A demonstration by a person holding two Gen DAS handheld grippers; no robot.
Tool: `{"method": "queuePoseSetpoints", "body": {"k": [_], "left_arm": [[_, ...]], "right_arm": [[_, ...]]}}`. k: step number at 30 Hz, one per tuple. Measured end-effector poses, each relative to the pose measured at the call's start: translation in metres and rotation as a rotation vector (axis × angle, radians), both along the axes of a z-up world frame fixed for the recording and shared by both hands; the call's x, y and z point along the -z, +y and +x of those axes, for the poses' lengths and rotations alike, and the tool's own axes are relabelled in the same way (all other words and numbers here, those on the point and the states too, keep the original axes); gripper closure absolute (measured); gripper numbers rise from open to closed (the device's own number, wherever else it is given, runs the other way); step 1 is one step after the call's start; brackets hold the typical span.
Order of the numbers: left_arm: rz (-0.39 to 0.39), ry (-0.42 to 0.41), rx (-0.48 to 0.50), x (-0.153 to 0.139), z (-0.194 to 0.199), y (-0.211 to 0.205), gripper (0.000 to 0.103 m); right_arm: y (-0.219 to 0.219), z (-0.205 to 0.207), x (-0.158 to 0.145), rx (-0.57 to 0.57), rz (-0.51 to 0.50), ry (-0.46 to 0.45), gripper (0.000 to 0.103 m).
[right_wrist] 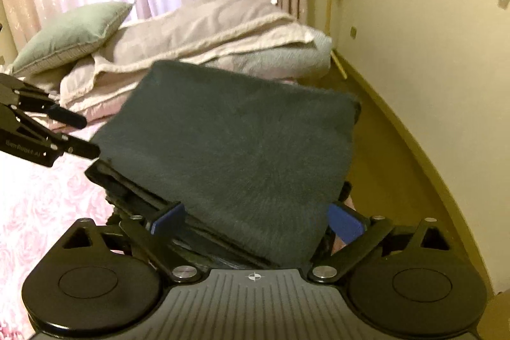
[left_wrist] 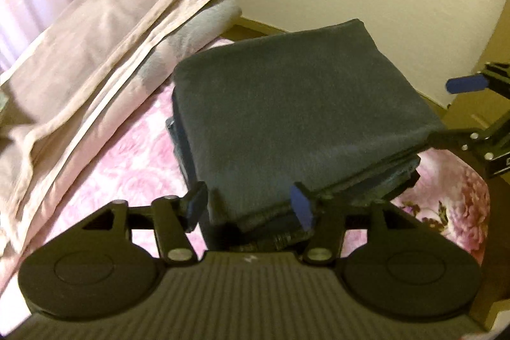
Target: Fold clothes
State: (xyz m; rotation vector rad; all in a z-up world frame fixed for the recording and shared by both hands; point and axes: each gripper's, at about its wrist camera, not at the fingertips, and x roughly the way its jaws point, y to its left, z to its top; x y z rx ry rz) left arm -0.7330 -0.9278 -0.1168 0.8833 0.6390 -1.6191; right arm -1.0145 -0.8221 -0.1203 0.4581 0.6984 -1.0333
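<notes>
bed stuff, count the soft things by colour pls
dark grey: 1, the folded garment
beige-pink: 1, the piled bedding
pale blue: 1, the blanket in that pile
green: 1, the pillow
pink floral: 1, the bedspread
total: 5

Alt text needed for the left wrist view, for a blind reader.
A folded dark garment lies on a pink floral bedspread, the left gripper open around its near edge. Folded beige bedding sits left; the right gripper enters at right.

The folded garment stack (right_wrist: 236, 155) lies on the bed (right_wrist: 38, 206). Behind it, toward 11 o'clock, the heaped bedding (right_wrist: 204, 37) lies, with a pillow (right_wrist: 73, 34) at 10 o'clock. The floor (right_wrist: 392, 155) runs at 2 o'clock.
</notes>
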Motion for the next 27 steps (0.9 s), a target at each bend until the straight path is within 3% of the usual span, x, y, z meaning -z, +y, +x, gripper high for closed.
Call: {"method": "queuePoseSetpoints", "body": {"k": [2, 5, 11, 19, 27], "left_arm": [[-0.005, 0.001, -0.019, -0.003, -0.001, 0.015, 0.02], [-0.008, 0.017, -0.063, -0.007, -0.001, 0.038, 0.004], [-0.009, 0.058, -0.116, -0.011, 0.005, 0.089, 0.003], [-0.065, 0.051, -0.036, -0.035, 0.011, 0.17, 0.003], [-0.145, 0.034, -0.129, -0.067, 0.019, 0.244, 0.002]], "right_arm": [[0.015, 0.002, -0.006, 0.011, -0.042, 0.013, 0.003], [0.041, 0.007, -0.015, 0.02, -0.099, 0.014, 0.0], [0.092, 0.016, -0.028, 0.051, -0.161, 0.016, 0.0], [0.17, 0.034, -0.056, 0.13, -0.181, 0.024, 0.0], [0.229, 0.044, -0.083, 0.303, -0.075, -0.052, 0.0]]}}
